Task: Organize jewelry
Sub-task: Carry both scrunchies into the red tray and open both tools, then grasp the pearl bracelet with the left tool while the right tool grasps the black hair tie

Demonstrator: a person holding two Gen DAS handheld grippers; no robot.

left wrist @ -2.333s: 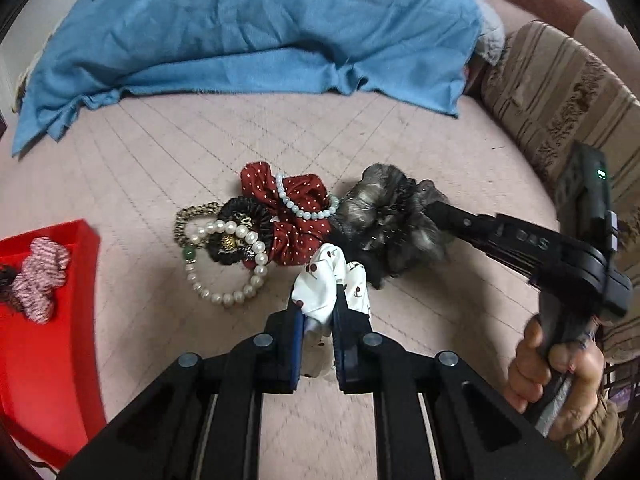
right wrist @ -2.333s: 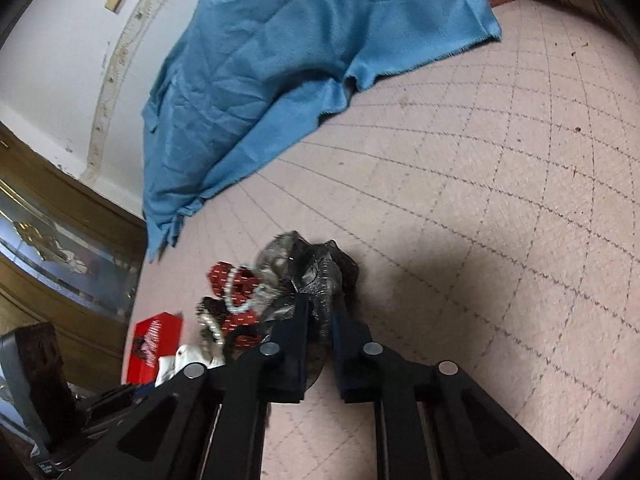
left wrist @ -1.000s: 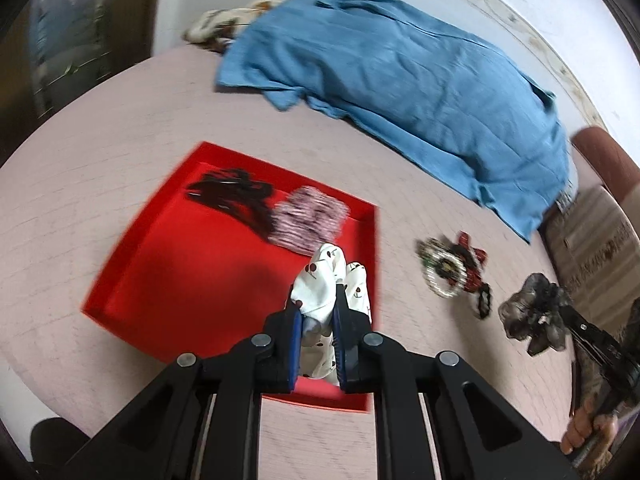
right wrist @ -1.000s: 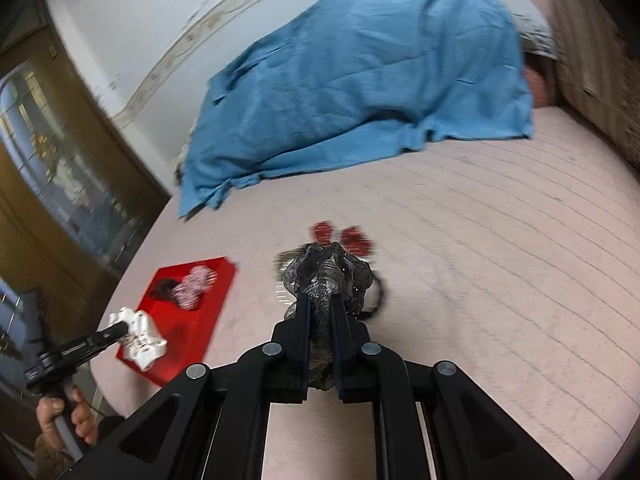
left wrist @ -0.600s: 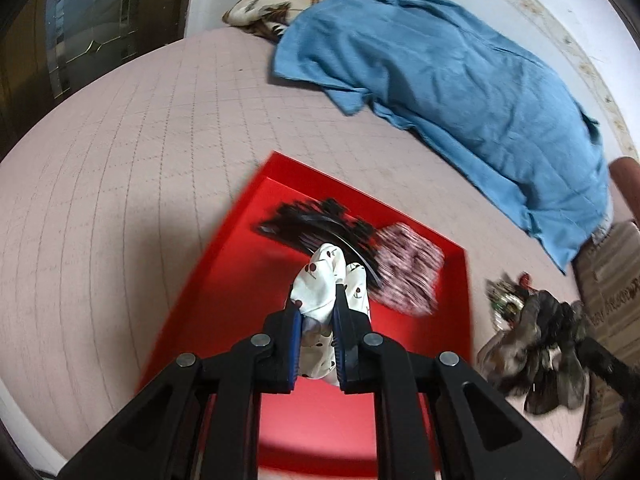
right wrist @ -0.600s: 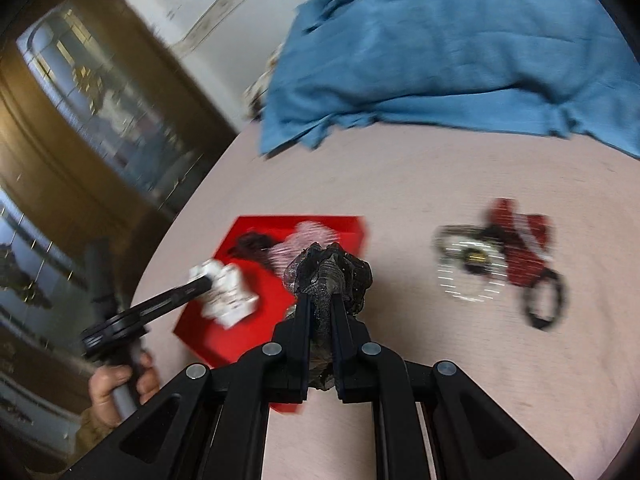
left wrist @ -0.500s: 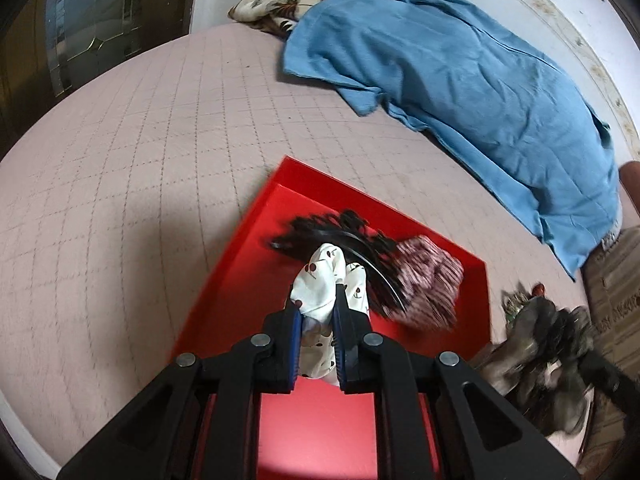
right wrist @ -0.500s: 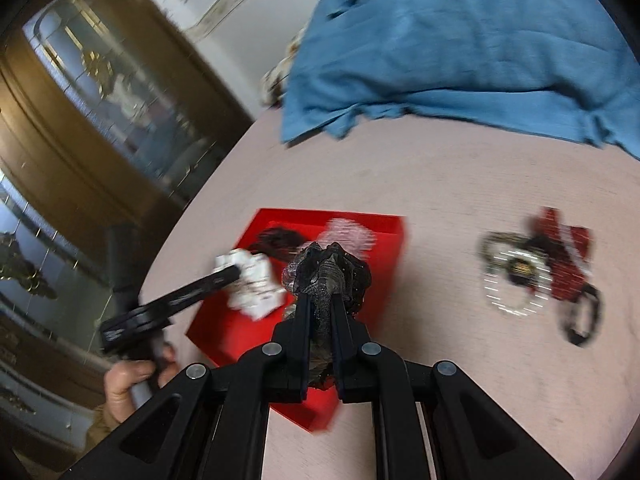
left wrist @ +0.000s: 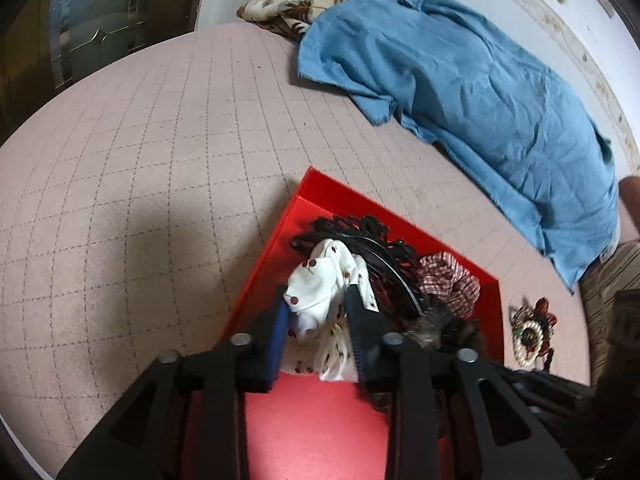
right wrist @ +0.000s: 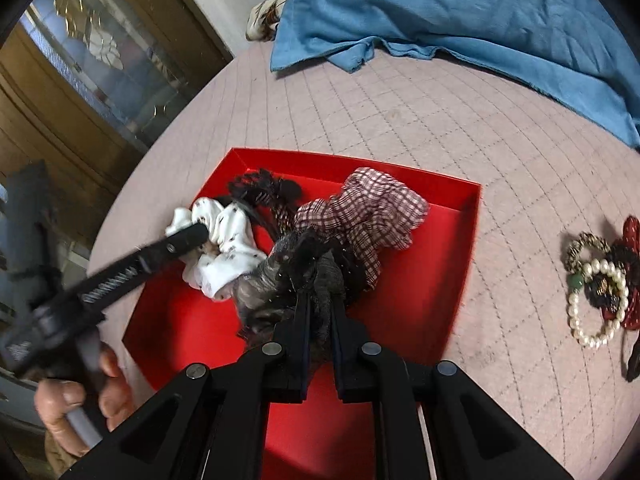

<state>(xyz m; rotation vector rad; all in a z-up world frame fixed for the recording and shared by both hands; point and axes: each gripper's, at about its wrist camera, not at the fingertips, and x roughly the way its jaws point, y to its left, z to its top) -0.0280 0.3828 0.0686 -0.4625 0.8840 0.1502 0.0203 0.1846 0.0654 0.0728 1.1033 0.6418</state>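
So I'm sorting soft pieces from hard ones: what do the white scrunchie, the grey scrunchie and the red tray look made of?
White scrunchie: smooth woven fabric with small dark red spots, gathered in soft folds. Grey scrunchie: thin, slightly shiny crinkled fabric, perhaps organza or satin. Red tray: stiff with sharp folded walls and a light sheen, probably coated cardboard, possibly plastic.

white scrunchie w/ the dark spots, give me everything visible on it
The white scrunchie is soft, gathered white fabric dotted with small dark-red cherry-like spots, bunched into loose folds. It sits over the floor of the red tray, near the tray's left part in the right wrist view, next to a black lacy hair piece and the grey scrunchie. The left gripper has it between its blue-padded fingers, and the jaws are opening, so it is being released there.
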